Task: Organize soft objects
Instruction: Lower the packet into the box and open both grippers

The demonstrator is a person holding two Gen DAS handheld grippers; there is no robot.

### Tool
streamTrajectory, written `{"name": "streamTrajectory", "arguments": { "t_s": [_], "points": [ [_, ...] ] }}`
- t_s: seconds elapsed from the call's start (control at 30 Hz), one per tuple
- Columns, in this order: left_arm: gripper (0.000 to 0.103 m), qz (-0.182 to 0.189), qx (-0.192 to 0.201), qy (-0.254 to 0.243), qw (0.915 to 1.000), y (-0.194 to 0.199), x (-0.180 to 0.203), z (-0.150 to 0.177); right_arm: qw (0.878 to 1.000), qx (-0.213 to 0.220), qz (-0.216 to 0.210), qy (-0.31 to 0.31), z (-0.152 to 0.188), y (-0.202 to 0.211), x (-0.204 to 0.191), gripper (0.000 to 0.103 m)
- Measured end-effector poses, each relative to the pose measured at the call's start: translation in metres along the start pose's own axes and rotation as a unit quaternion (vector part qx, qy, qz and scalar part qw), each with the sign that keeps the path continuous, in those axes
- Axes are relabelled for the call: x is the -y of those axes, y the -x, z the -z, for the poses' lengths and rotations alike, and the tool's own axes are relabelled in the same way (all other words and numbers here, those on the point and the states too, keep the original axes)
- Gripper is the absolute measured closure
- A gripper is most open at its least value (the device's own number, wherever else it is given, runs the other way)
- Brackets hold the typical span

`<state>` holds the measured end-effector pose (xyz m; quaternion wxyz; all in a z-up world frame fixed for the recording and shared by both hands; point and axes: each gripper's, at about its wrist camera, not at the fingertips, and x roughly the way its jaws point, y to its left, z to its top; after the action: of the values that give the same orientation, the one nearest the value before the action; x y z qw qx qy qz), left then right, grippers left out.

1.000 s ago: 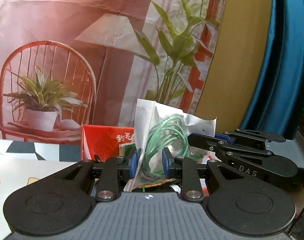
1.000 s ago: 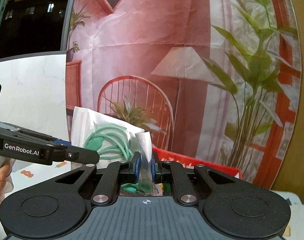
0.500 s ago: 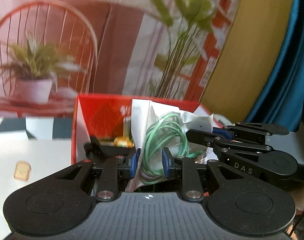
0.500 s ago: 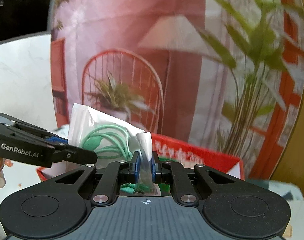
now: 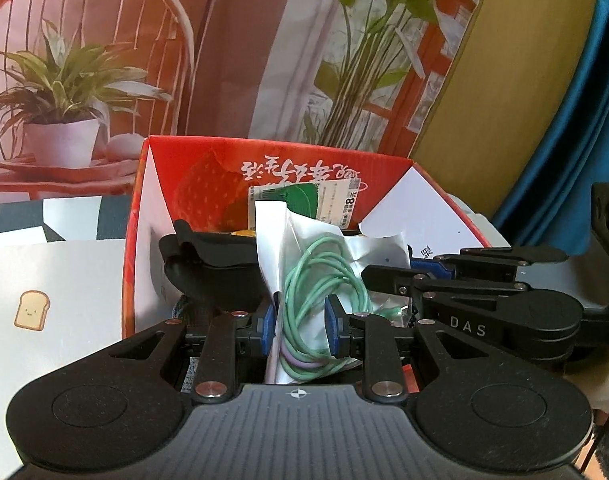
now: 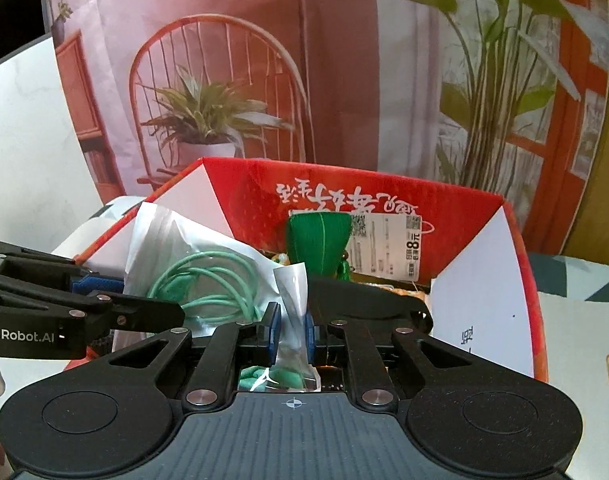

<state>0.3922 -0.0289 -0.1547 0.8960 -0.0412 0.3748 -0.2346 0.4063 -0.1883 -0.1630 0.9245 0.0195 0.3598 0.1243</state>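
A clear plastic bag (image 5: 300,264) with a coiled green cable (image 5: 324,280) inside is held by both grippers over a red and white cardboard box (image 5: 152,200). My left gripper (image 5: 302,324) is shut on the bag's cable part. My right gripper (image 6: 291,334) is shut on a corner of the same bag (image 6: 292,292); the cable (image 6: 200,280) shows to its left. The right gripper (image 5: 464,296) reaches in from the right in the left wrist view. The left gripper (image 6: 84,312) reaches in from the left in the right wrist view.
The box (image 6: 484,280) holds a green packet with a price label (image 6: 324,244), a black object (image 5: 212,268) and other small items. A white mat with a toast picture (image 5: 32,310) lies left of the box. A printed backdrop stands behind; a blue curtain (image 5: 576,100) hangs at right.
Both grippers have moved forward and down with the bag. The red box was low and far behind the bag; now its open inside lies directly under and around the bag.
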Motion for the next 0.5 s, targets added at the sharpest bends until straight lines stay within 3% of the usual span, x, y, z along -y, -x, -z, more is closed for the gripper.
{"name": "streamTrajectory", "arguments": {
  "t_s": [0.07, 0.13, 0.2, 0.23, 0.33, 0.43, 0.5],
  "points": [
    [0.072, -0.008, 0.010, -0.014, 0.9998, 0.003, 0.005, -0.001, 1.000, 0.000, 0.002, -0.003, 0.000, 0.000, 0.002, 0.086],
    [0.055, -0.014, 0.020, -0.030, 0.9992, 0.008, 0.010, -0.002, 1.000, 0.005, 0.016, 0.004, 0.000, 0.002, 0.001, 0.083],
    [0.045, -0.023, 0.036, -0.032, 0.9986, 0.015, 0.012, -0.004, 0.999, 0.018, 0.032, 0.010, 0.000, 0.006, 0.001, 0.078],
    [0.042, -0.028, 0.044, -0.029, 0.9982, 0.018, 0.012, -0.006, 0.998, 0.030, 0.047, 0.013, 0.000, 0.009, -0.001, 0.072],
    [0.035, -0.050, 0.069, -0.018, 0.9962, 0.030, 0.011, -0.010, 0.993, 0.066, 0.098, 0.013, 0.001, 0.021, -0.004, 0.033],
    [0.025, -0.060, 0.090, -0.015, 0.9940, 0.043, 0.012, -0.012, 0.991, 0.094, 0.094, 0.009, 0.002, 0.034, -0.004, 0.030],
    [0.014, -0.067, 0.100, -0.014, 0.9926, 0.051, 0.014, -0.011, 0.990, 0.104, 0.095, 0.016, 0.003, 0.042, -0.007, 0.019]
  ]
}}
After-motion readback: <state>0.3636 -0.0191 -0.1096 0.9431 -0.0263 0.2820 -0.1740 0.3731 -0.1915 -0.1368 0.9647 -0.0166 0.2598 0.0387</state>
